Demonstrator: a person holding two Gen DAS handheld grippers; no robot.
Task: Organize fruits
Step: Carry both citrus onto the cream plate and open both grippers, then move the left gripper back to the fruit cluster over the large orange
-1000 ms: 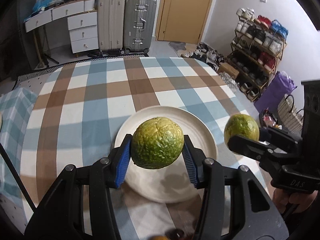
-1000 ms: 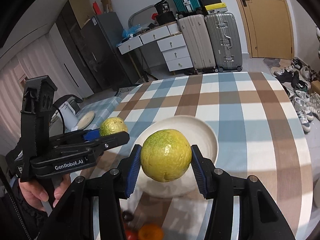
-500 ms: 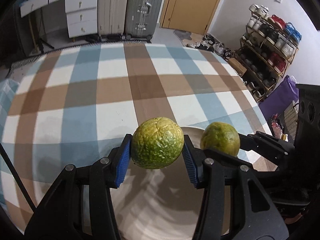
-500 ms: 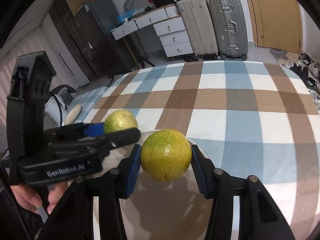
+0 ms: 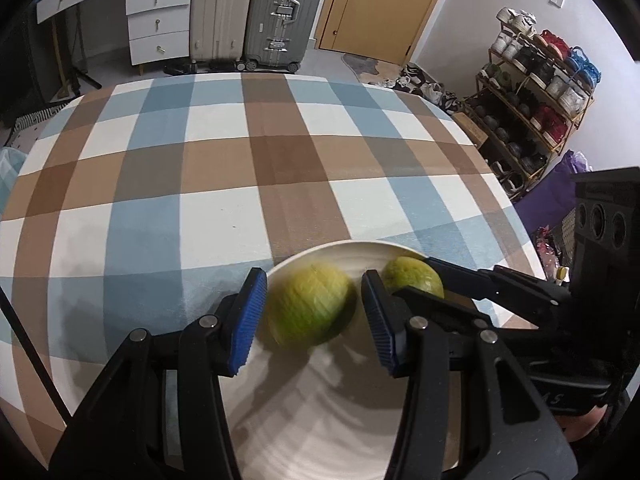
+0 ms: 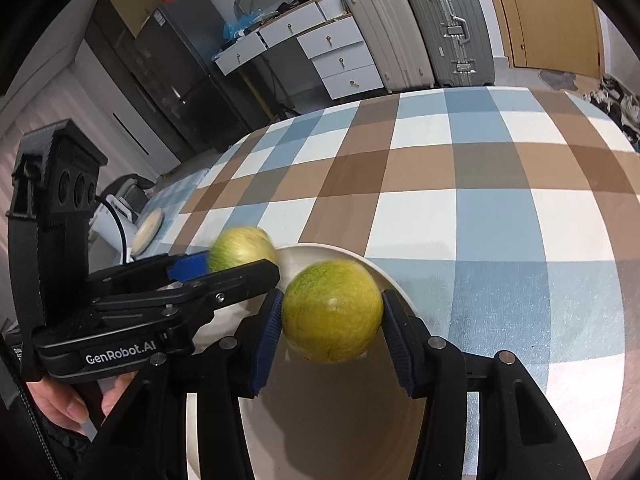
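Beyond the jaws the counter (image 5: 280, 168) wears a checked cloth of blue, brown and white; past its far edge stand two hard suitcases (image 5: 256, 12), pale and grey, beside a white chest of drawers (image 5: 158, 24); a wooden door (image 5: 380, 4) lies further right; a loaded shoe rack (image 5: 532, 92) lines the pale right wall; grey floor.

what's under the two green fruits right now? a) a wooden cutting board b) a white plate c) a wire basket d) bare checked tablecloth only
b: both green fruits, the left one and the right one, sit over the white plate on the checked tablecloth, each between a pair of tongs.
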